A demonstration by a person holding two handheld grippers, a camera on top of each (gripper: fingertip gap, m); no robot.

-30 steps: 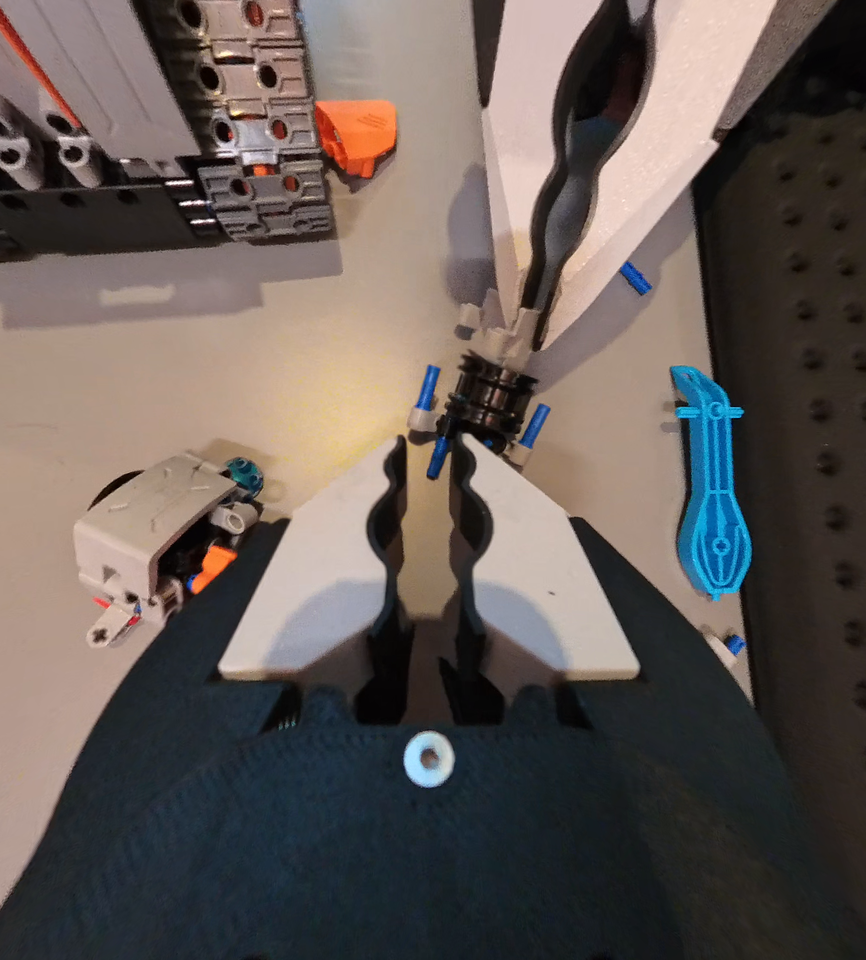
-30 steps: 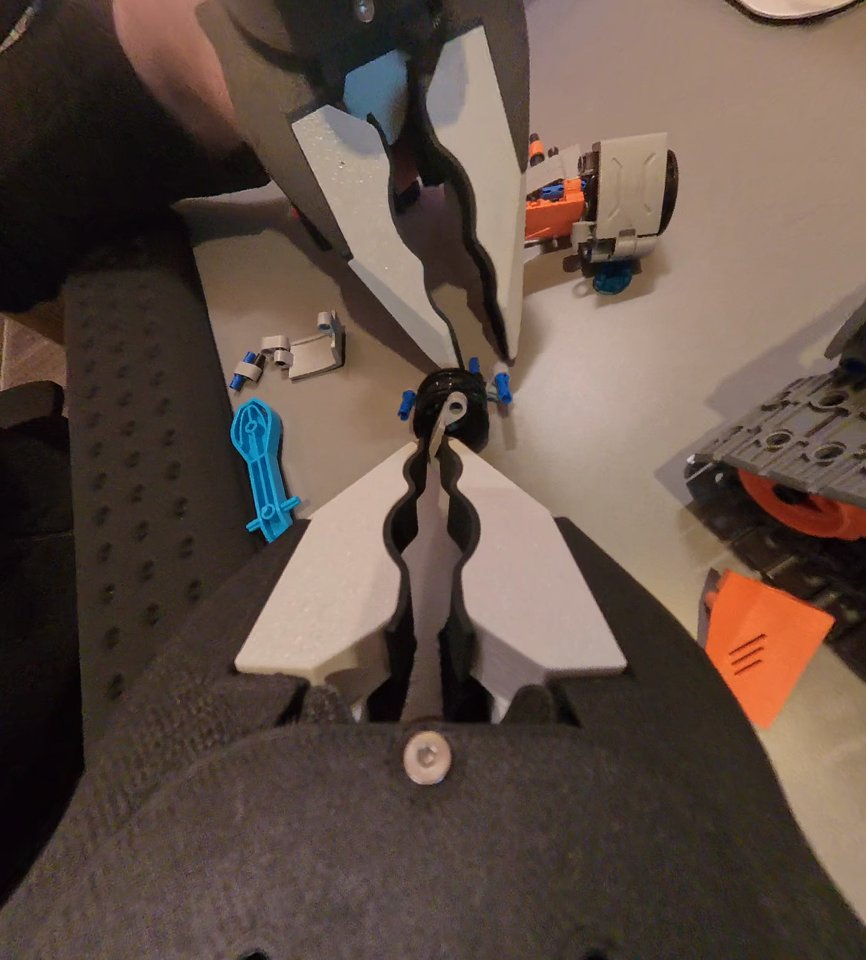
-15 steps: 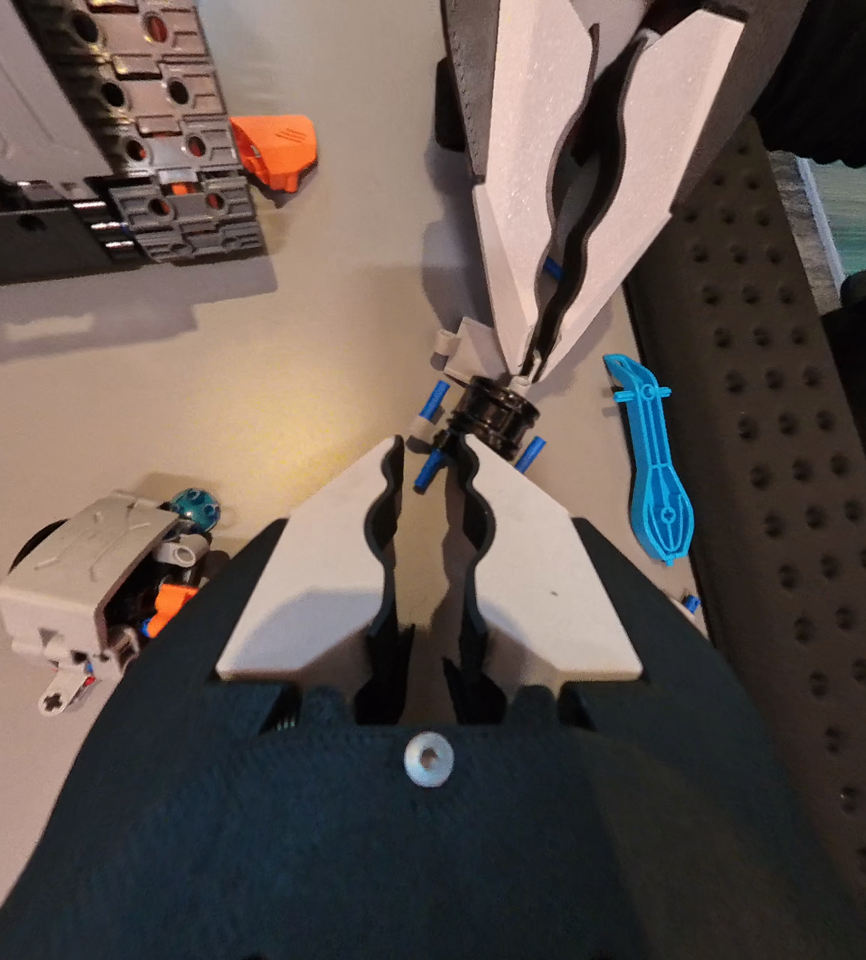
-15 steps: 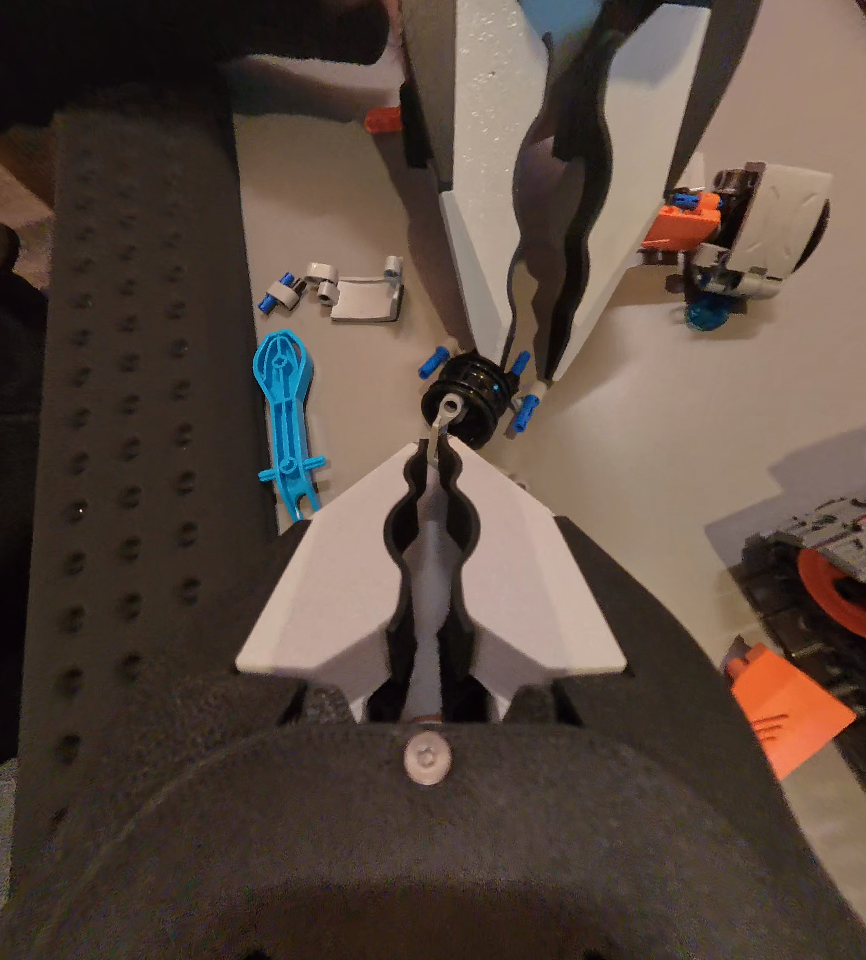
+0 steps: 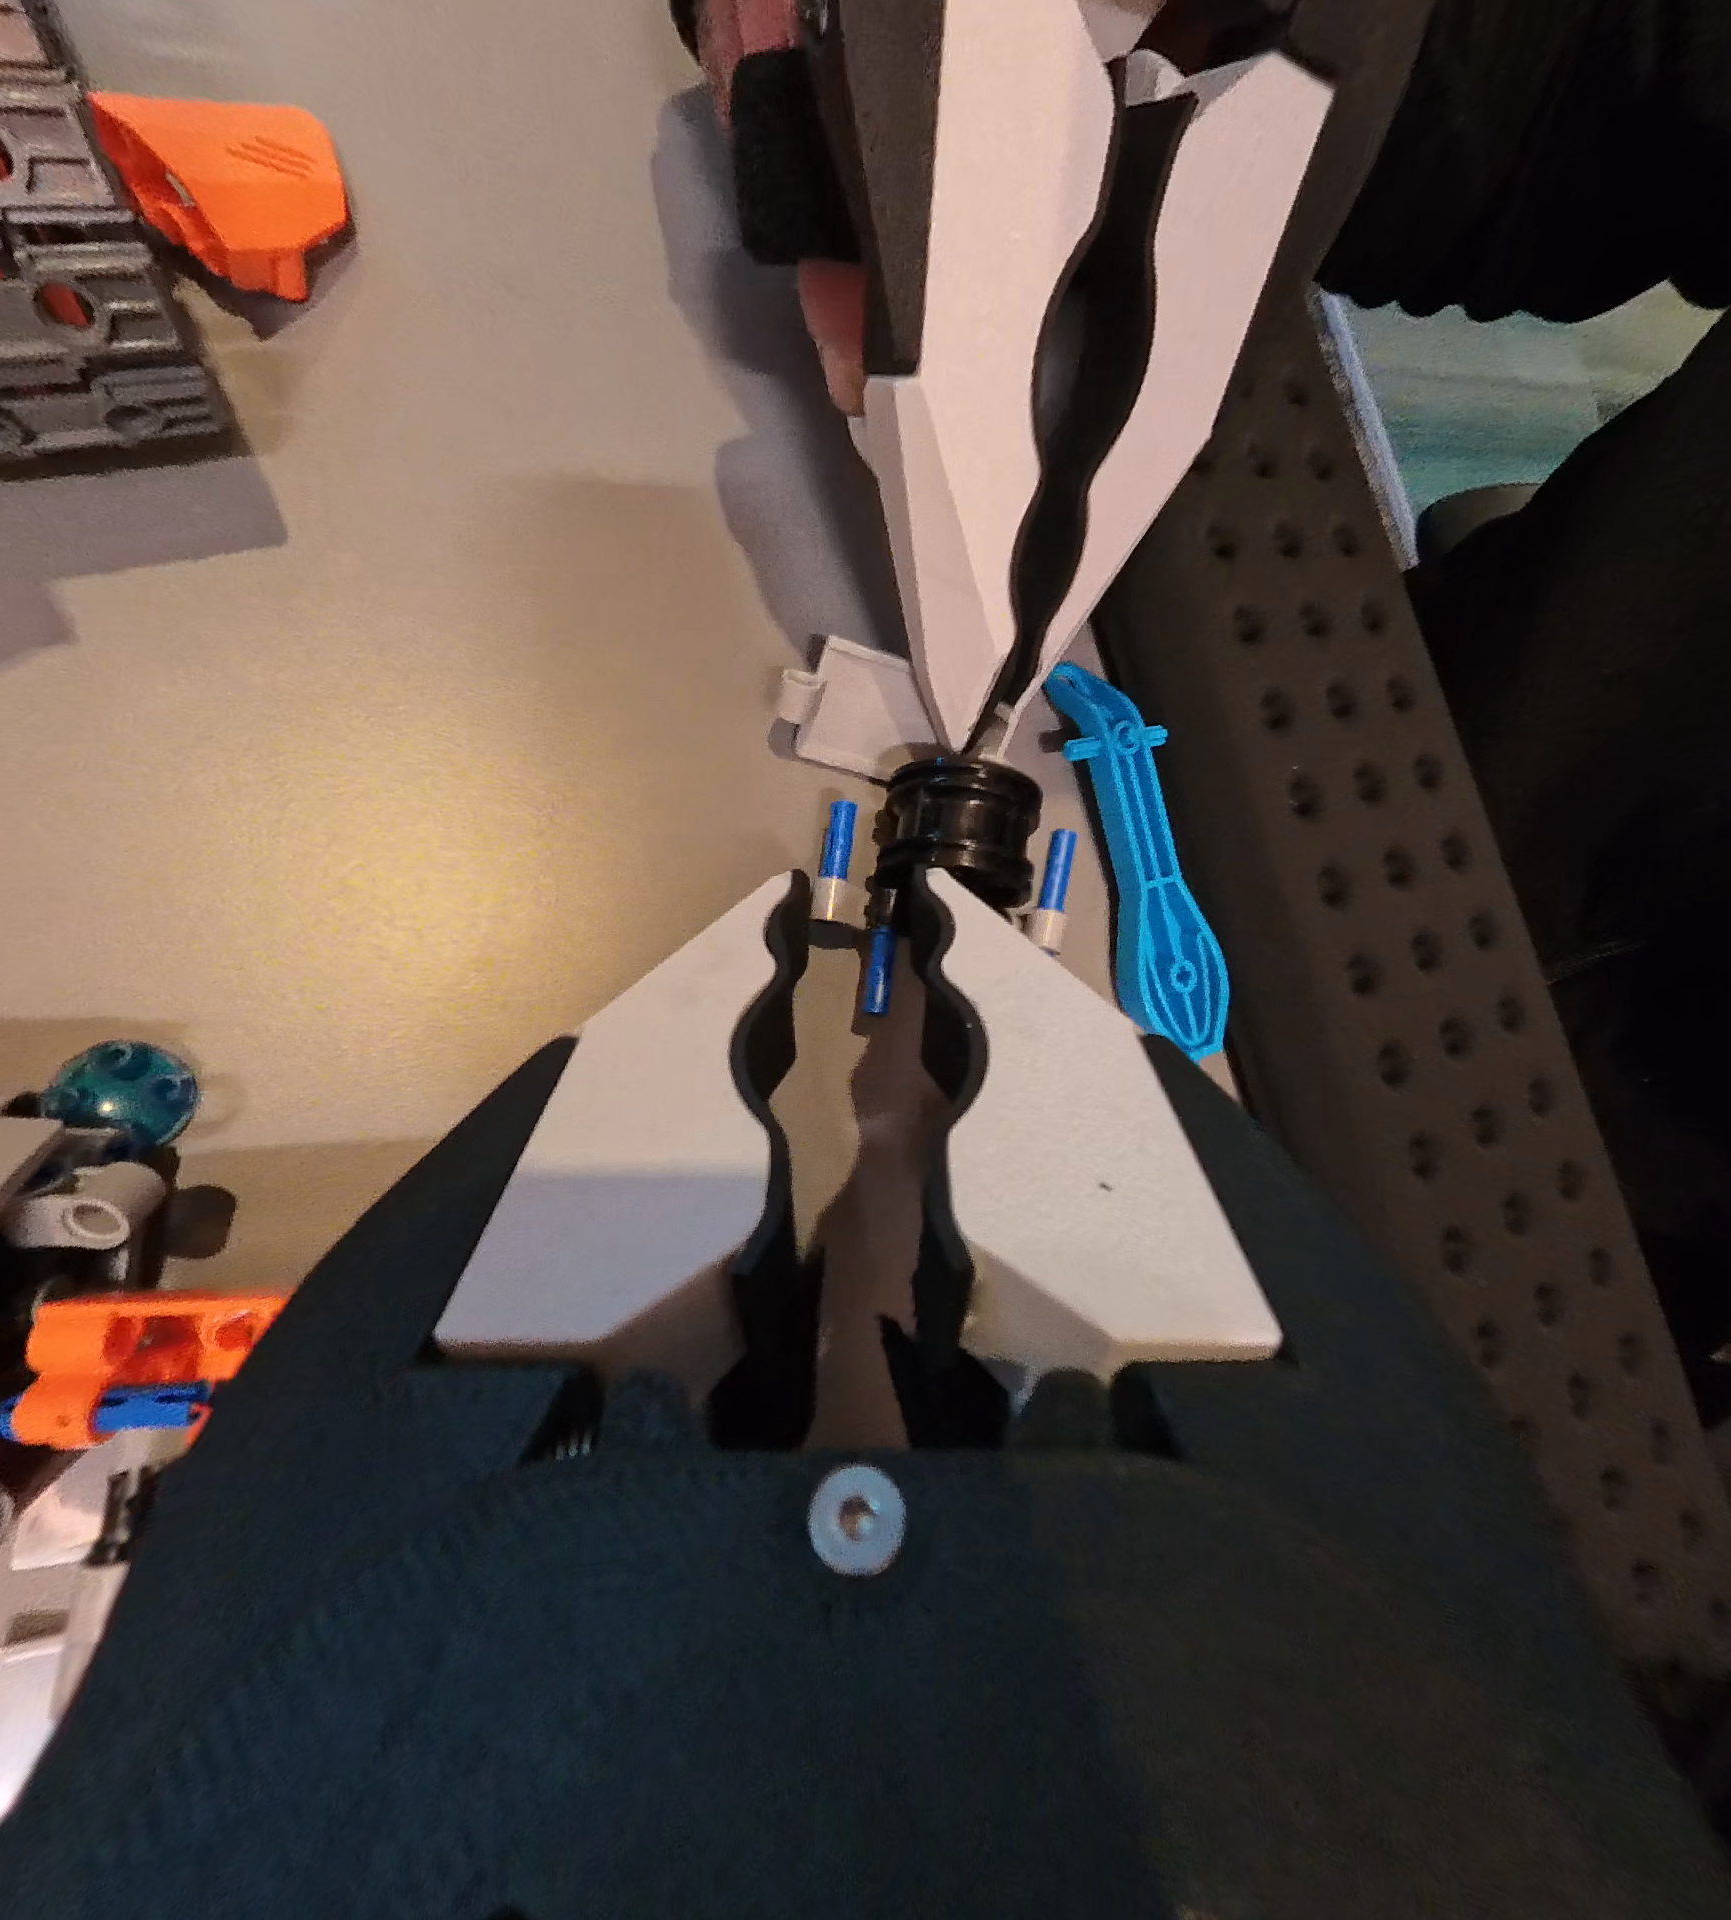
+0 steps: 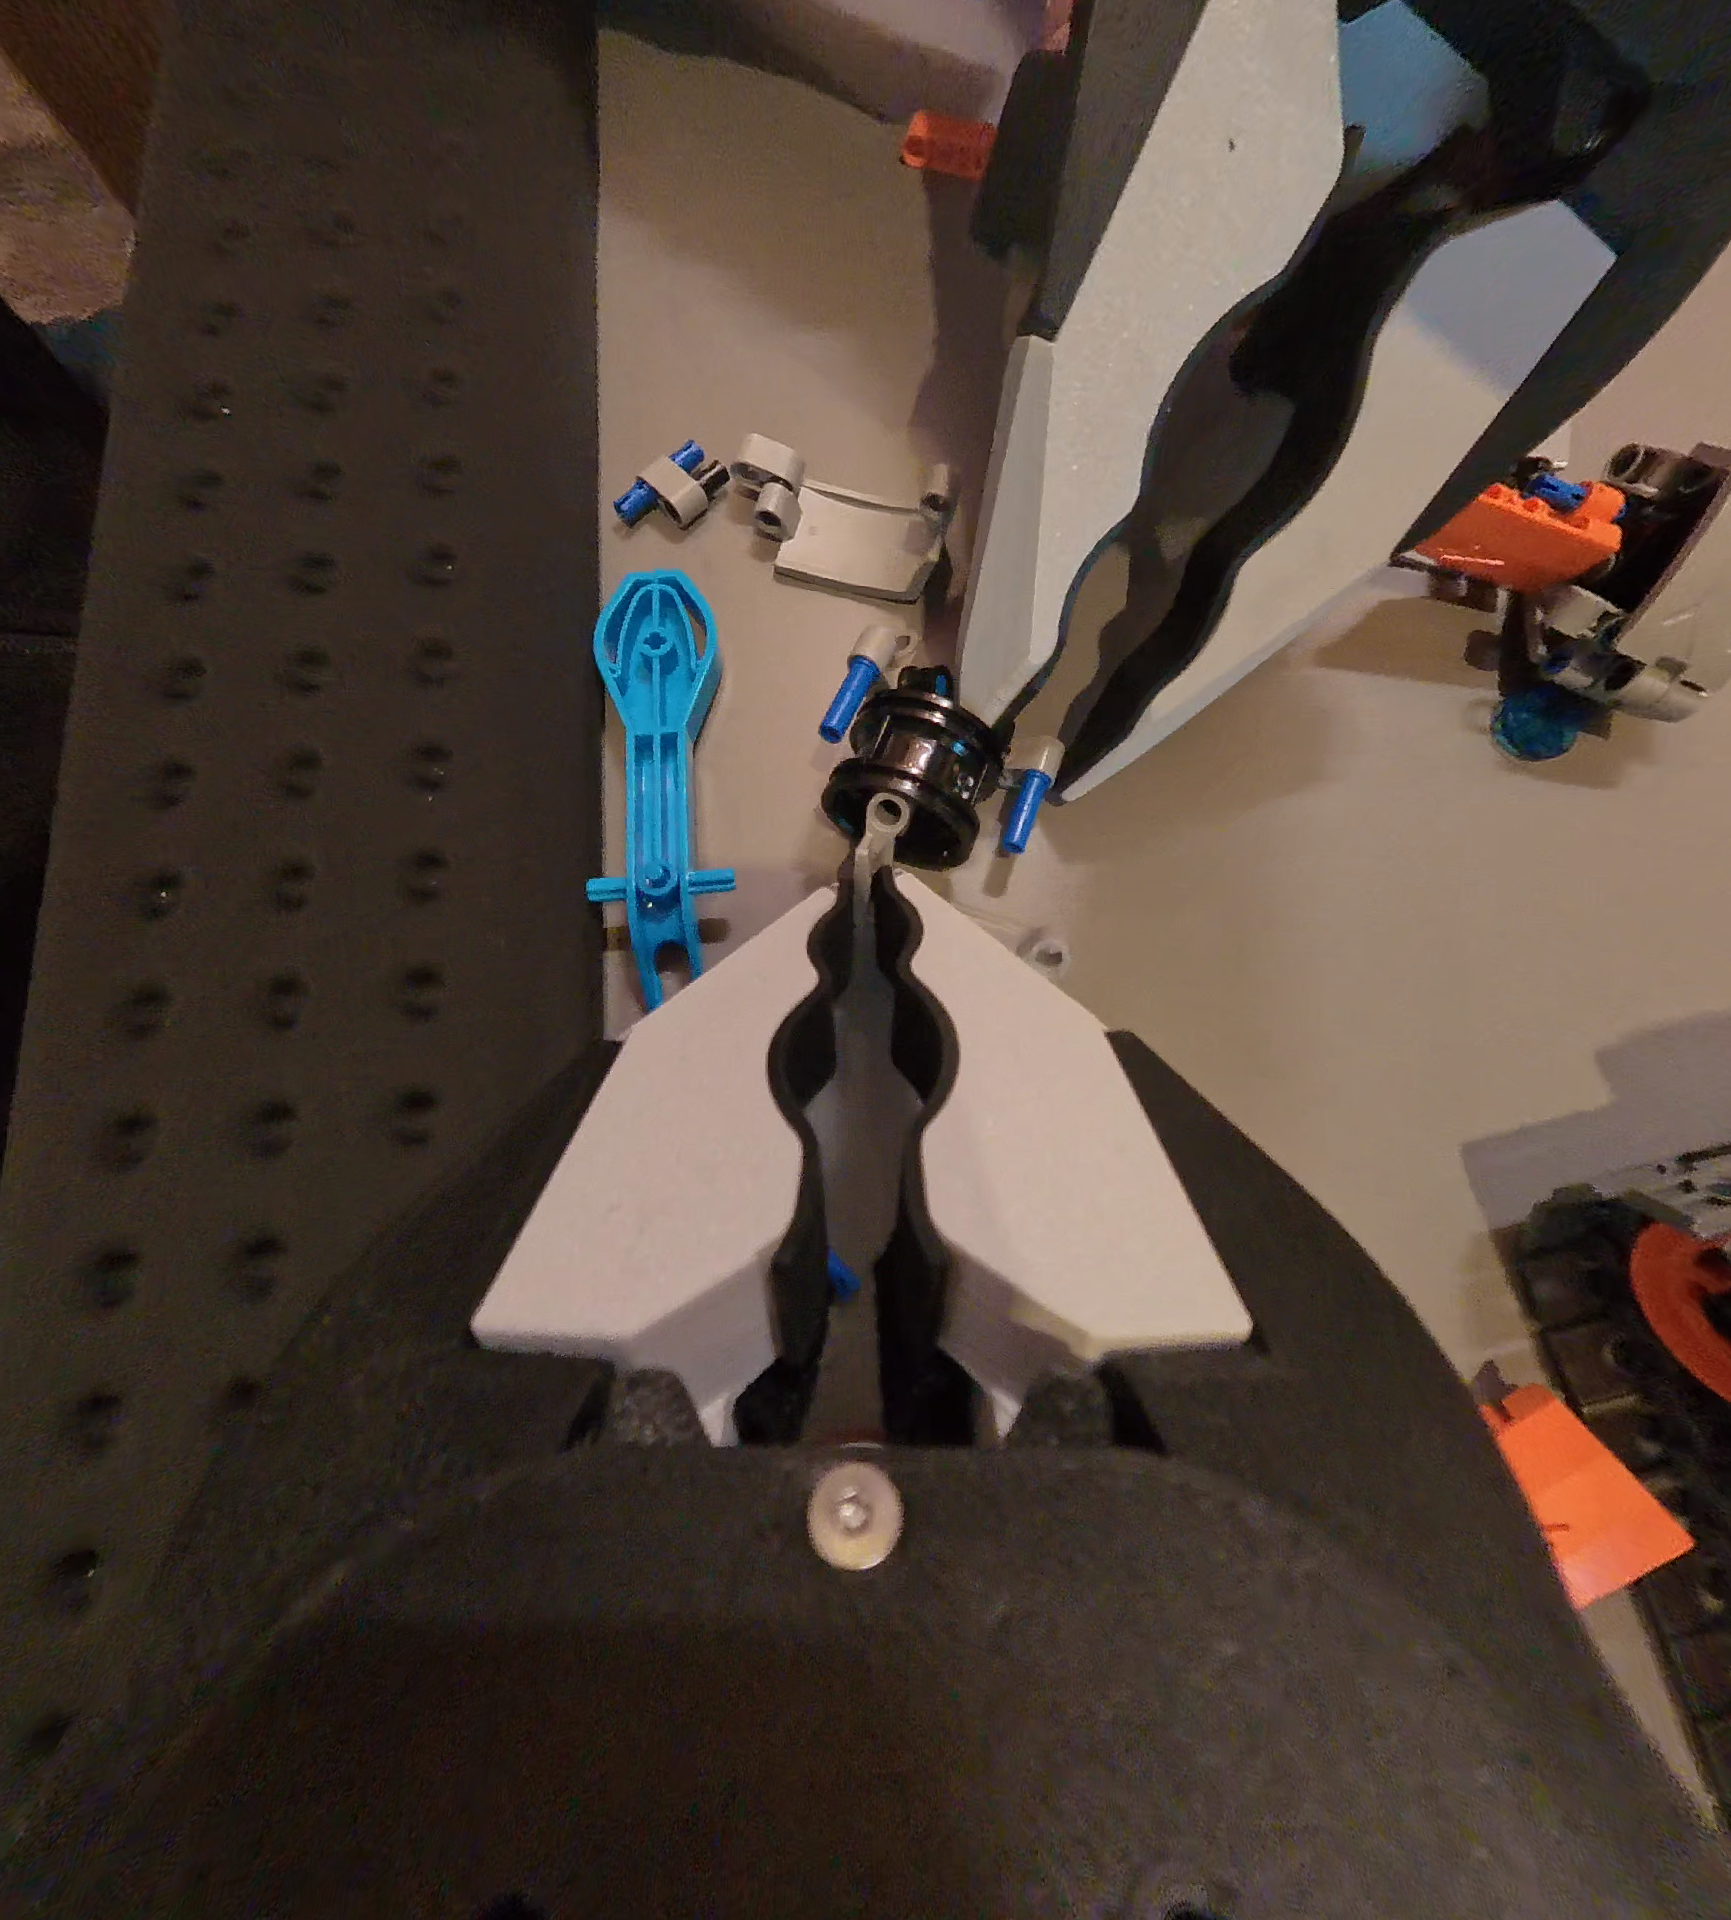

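Note:
A small black wheel hub (image 5: 960, 831) with blue-and-grey pins sticking out of it hangs between my two grippers, just above the beige table. My right gripper (image 6: 866, 883) is shut on a thin grey lever piece (image 6: 882, 821) fixed to the hub (image 6: 918, 769). It enters the left wrist view from the top (image 5: 986, 727). My left gripper (image 5: 861, 888) faces it from the other side, with a narrow gap between the fingers. A blue pin (image 5: 880, 971) of the hub lies loose in that gap. The left gripper also shows in the right wrist view (image 6: 1032, 753).
A light blue lever tool (image 5: 1152, 904) lies beside a black perforated foam strip (image 5: 1412, 935). A grey curved panel (image 6: 850, 530) and loose connectors lie nearby. A grey tracked vehicle (image 5: 30, 343) with an orange panel (image 5: 217, 187) stands far left, and a small grey-and-orange module (image 5: 61, 1299) near left. The grippers are tip to tip, or close to it.
Both grippers have carried the hub toward the foam strip and the blue tool. The right gripper has swung more upright over it. The grips look the same.

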